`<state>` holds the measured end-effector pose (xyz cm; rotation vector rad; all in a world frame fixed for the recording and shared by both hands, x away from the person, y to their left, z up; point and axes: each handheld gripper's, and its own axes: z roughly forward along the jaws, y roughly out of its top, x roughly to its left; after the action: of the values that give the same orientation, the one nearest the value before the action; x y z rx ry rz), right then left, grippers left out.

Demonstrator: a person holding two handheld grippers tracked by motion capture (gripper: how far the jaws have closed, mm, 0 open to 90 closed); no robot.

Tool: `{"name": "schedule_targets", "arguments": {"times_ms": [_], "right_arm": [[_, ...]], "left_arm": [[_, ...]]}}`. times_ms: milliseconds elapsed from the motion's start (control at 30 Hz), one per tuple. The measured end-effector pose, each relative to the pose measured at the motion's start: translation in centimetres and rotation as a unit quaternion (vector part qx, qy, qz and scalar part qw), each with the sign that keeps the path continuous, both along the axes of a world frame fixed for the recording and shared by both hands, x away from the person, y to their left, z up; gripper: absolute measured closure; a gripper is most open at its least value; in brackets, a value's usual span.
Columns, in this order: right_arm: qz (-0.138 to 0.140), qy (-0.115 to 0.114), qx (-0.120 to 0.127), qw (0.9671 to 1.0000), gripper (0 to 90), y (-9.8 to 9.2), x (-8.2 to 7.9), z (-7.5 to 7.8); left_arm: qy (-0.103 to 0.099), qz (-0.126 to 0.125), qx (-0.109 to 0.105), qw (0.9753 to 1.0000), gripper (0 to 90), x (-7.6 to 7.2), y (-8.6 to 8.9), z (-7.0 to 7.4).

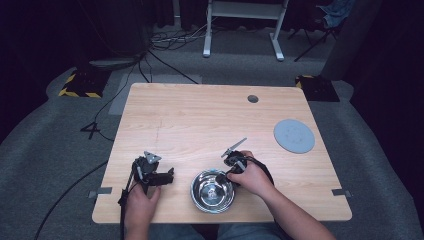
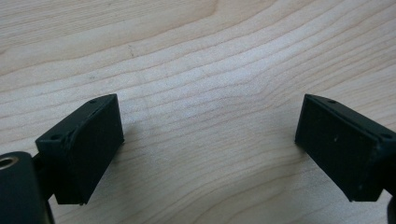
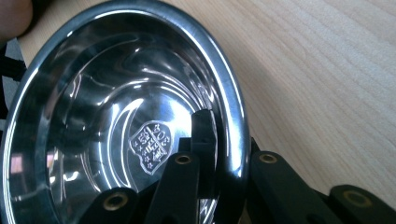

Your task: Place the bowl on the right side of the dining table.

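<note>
Nearest the high view's camera, two forearms come in from the six o'clock edge of the wooden table point(image 1: 200, 115), each hand carrying a gripper. At about eight o'clock on the tabletop, the left gripper point(image 1: 167, 176) rests low over bare wood, its tips pointing toward three o'clock, just short of the bowl. In the left gripper view its two black jaws stand spread wide, released, with plain wood grain between them and nothing in their gap. Next to the right, near the front edge at six o'clock, sits a shiny steel bowl point(image 1: 213, 191), upright and round, with a crest stamped in the middle of its floor. At the bowl's one o'clock rim the right gripper point(image 1: 231, 176) comes in, held by the right hand point(image 1: 252, 177). In the right gripper view one jaw lies inside the bowl against the wall and the other outside it, so the rim point(image 3: 232, 116) runs between them, pinched. Farther right, at about three o'clock on the table, lies a flat grey disc point(image 1: 294, 136), well apart from the bowl.
</note>
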<state>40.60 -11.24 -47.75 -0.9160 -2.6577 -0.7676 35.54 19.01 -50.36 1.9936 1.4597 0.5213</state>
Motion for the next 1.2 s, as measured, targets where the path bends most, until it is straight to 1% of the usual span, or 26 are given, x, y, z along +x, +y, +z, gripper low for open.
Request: {"name": "schedule_targets", "arguments": {"times_ms": [33,67,100,133,167,200,267,300,333,367,400,467,500,567,600,633,667,700,833,867,900,933,1000,1100,1167,1200], "right_arm": [[-0.004,0.008,0.004,1.0,87.2,0.0,0.1,0.1],[-0.005,0.011,0.012,0.9999,87.3,0.0,0.0,0.2],[-0.005,0.011,0.012,0.9999,87.3,0.0,0.0,0.2],[-0.008,-0.005,0.003,0.9999,87.4,0.2,-0.1,0.5],[-0.008,-0.005,0.003,0.9999,87.4,0.2,-0.1,0.5],[-0.009,-0.008,-0.003,0.9999,87.4,0.2,-0.2,0.8],[-0.009,-0.021,-0.008,0.9997,87.4,0.3,-0.4,1.2],[-0.011,-0.024,-0.006,0.9996,87.4,0.3,-0.4,1.4],[-0.005,-0.031,0.001,0.9995,87.5,0.3,-0.4,1.6],[0.004,-0.044,0.01,0.999,87.5,0.2,-0.3,1.8],[0.008,-0.051,0.015,0.9985,87.5,0.2,-0.3,2.1],[0.008,-0.062,0.016,0.9979,87.5,0.1,-0.2,2.6],[0.008,-0.062,0.016,0.9979,87.5,0.1,-0.2,2.6],[0.008,-0.068,0.018,0.9975,87.4,0.0,-0.2,3.1],[0.007,-0.067,0.019,0.9976,87.5,-0.1,-0.1,3.3],[0.007,-0.073,0.023,0.997,87.5,-0.2,0.0,3.5],[0.004,-0.073,0.019,0.9971,87.5,-0.2,0.0,3.6],[0.004,-0.076,0.022,0.9969,87.5,-0.3,0.1,3.8],[-0.007,-0.084,0.028,0.9961,87.5,-0.8,0.4,4.5],[-0.008,-0.09,0.029,0.9954,87.4,-1.0,0.6,4.8],[-0.013,-0.091,0.03,0.9953,87.5,-1.1,0.6,4.9],[-0.019,-0.099,0.031,0.9945,87.5,-1.5,0.8,5.4],[-0.023,-0.102,0.033,0.994,87.5,-1.8,1.0,5.6],[-0.038,-0.113,0.034,0.9923,87.5,-3.0,1.4,6.4],[-0.051,-0.115,0.031,0.9915,87.5,-3.7,1.7,6.9],[-0.06,-0.113,0.029,0.9913,87.4,-4.0,1.8,7.2]], "left_arm": [[0.0,0.0,0.0,1.0,7.8,0.0,0.0,0.0],[0.0,0.0,0.0,1.0,7.8,0.0,0.0,0.0],[0.0,0.0,0.0,1.0,7.8,0.0,0.0,0.0],[0.0,0.0,0.0,1.0,7.8,0.0,0.0,0.0],[0.0,0.0,0.0,1.0,7.8,0.0,0.0,0.0],[0.0,0.0,0.0,1.0,7.8,0.0,0.0,0.0],[0.0,0.0,0.0,1.0,7.8,0.0,0.0,0.0],[0.0,0.0,0.0,1.0,7.8,0.0,0.0,0.0],[0.0,0.0,0.0,1.0,7.8,0.0,0.0,0.0],[0.0,0.0,0.0,1.0,7.8,0.0,0.0,0.0],[0.0,0.0,0.0,1.0,7.8,0.0,0.0,0.0],[0.0,0.0,0.0,1.0,7.8,0.0,0.0,0.0],[0.0,0.0,0.0,1.0,7.8,0.0,0.0,0.0],[0.0,0.0,0.0,1.0,7.8,0.0,0.0,0.0],[0.0,0.0,0.0,1.0,7.8,0.0,0.0,0.0],[0.0,0.0,0.0,1.0,7.8,0.0,0.0,0.0],[0.0,0.0,0.0,1.0,7.8,0.0,0.0,0.0],[0.0,0.0,0.0,1.0,7.8,0.0,0.0,0.0],[0.0,0.0,0.0,1.0,7.8,0.0,0.0,0.0],[0.0,0.0,0.001,1.0,7.8,0.0,0.0,0.0],[0.0,0.0,0.001,1.0,7.8,0.0,0.0,0.0],[0.0,0.0,0.001,1.0,7.8,0.0,0.0,0.0],[0.0,0.0,0.0,1.0,7.8,0.0,0.0,0.0],[0.0,0.0,0.0,1.0,7.8,0.0,0.0,0.0],[0.0,0.0,0.001,1.0,7.8,0.0,0.0,0.0],[0.0,0.0,0.0,1.0,7.8,0.0,0.0,0.0]]}}
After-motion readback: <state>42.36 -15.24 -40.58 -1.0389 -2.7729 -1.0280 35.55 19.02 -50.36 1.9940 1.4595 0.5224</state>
